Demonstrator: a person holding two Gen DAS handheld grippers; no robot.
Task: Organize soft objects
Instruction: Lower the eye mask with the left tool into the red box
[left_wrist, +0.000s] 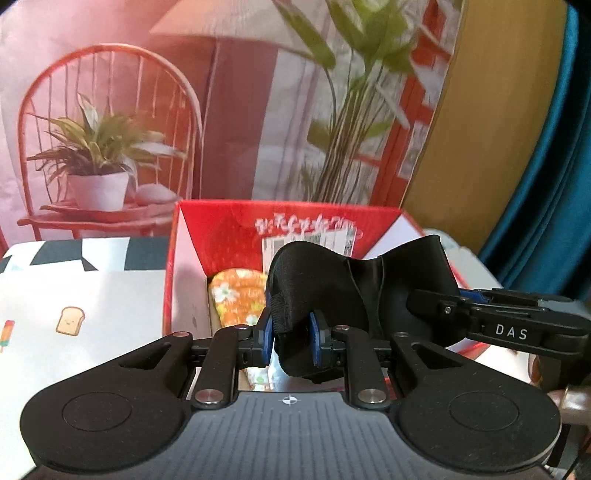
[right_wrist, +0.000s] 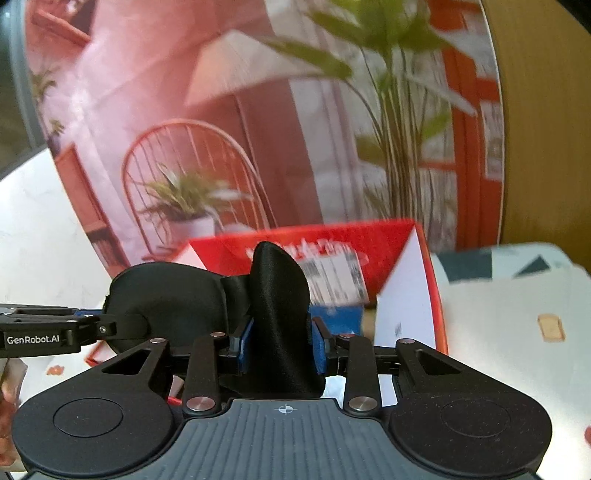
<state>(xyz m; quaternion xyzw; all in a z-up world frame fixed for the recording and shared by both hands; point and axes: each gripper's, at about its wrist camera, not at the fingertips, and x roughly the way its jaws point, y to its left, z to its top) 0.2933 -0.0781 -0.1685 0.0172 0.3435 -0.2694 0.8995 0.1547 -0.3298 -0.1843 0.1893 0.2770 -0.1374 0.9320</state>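
Note:
A black padded eye mask (left_wrist: 332, 280) hangs between both grippers above an open red box (left_wrist: 229, 221). My left gripper (left_wrist: 291, 338) is shut on the mask's left end. My right gripper (right_wrist: 282, 343) is shut on its other end (right_wrist: 277, 295). The right gripper also reaches in from the right of the left wrist view (left_wrist: 424, 299). The left gripper shows at the left of the right wrist view (right_wrist: 110, 325). An orange floral soft pad (left_wrist: 238, 295) lies inside the box. The red box (right_wrist: 399, 236) sits just ahead in the right wrist view too.
The box stands on a table covered with a white patterned cloth (left_wrist: 74, 295). A printed backdrop with a red chair and plants (left_wrist: 103, 140) stands right behind the box. A teal curtain (left_wrist: 554, 166) hangs at the right. A blue item (right_wrist: 340, 319) lies inside the box.

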